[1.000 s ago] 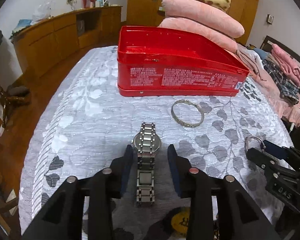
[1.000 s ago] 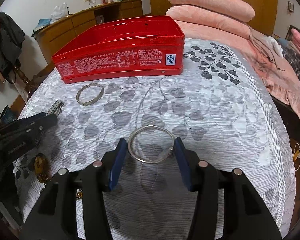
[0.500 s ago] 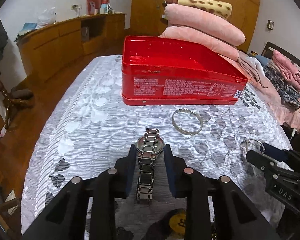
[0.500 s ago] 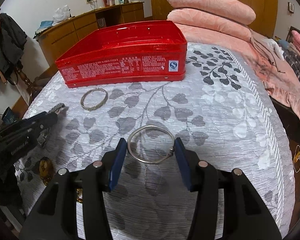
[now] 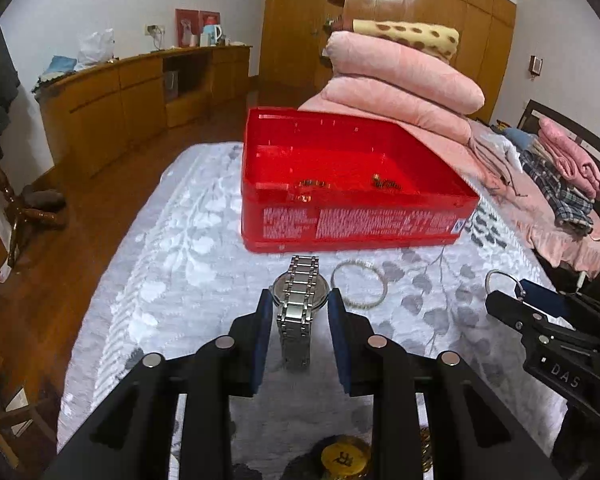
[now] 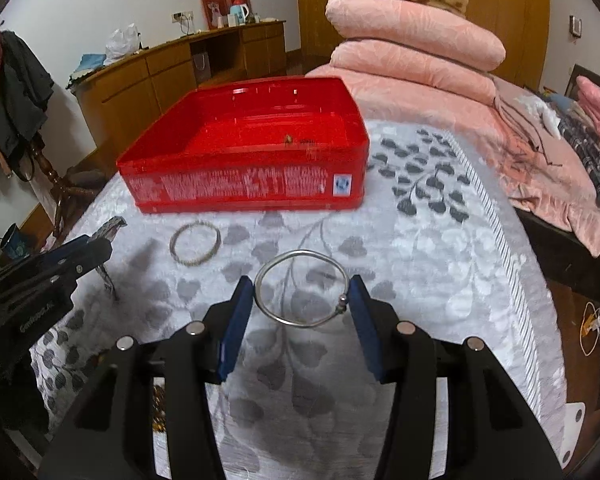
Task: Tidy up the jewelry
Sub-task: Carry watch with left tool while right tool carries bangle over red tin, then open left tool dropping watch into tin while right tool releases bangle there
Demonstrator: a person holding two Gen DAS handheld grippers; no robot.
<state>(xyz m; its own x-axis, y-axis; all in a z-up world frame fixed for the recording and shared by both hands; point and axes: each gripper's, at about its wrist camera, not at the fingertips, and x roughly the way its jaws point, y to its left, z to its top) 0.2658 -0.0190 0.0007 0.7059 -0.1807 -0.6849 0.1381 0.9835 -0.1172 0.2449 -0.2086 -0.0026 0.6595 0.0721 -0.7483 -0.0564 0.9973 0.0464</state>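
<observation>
A: What does the left gripper [image 5: 299, 307] have?
B: A steel watch [image 5: 299, 300], round case down and link band on top. The blue pads are clamped on the case, and the band's tail hangs between the fingers.

A: And the right gripper [image 6: 302, 294]?
B: Closed on a thin silver bangle [image 6: 300, 289] with a small bead at its clasp. The pads touch its two sides and the ring lies flat between the tips.

A: What's past them?
B: A second, patterned bangle [image 5: 359, 285] lies on the bed [image 6: 440, 264], just short of the red tin [image 5: 352, 184].

A: Anything in the tin?
B: Two small gold-toned pieces [image 5: 385, 183] sit on its floor, too small to name.
</observation>
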